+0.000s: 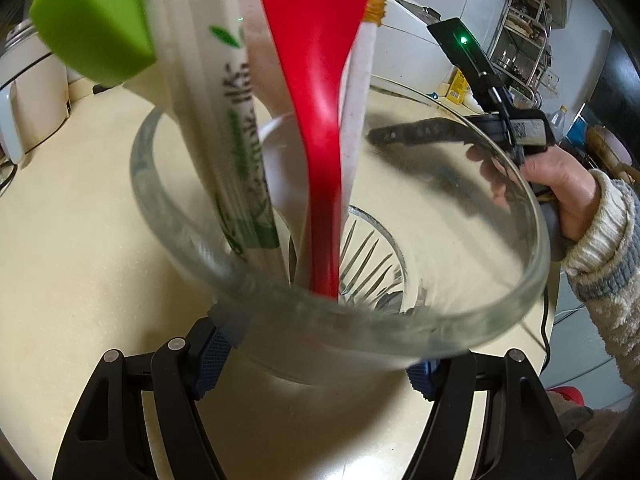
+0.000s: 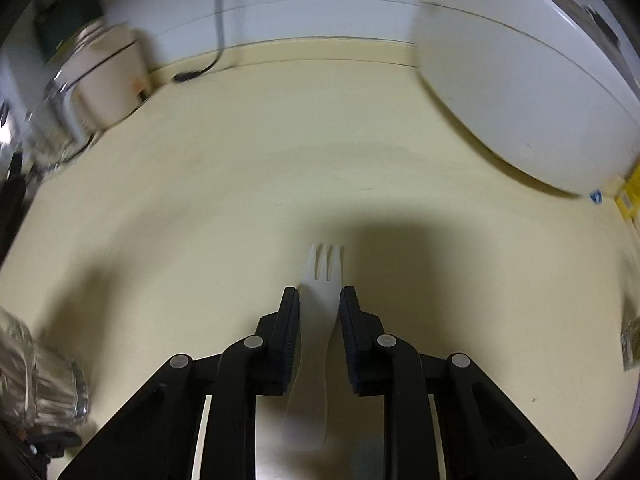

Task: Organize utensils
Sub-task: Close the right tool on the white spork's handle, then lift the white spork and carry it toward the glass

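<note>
Left claw (image 1: 320, 364) pinching glass jar (image 1: 400, 320) at 6 o'clock: heavy, slippery, breakable. Right claw (image 2: 319, 300) pinching white fork (image 2: 320, 292): light, bendy, thin; best gripped mid-handle.

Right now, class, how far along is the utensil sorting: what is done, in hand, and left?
Done: the red spoon and a wrapped chopstick pack already stand in the glass jar. In hand: the left gripper grips the jar, and the right gripper closes around a white plastic fork. Left: that fork is not yet in the jar.
</note>
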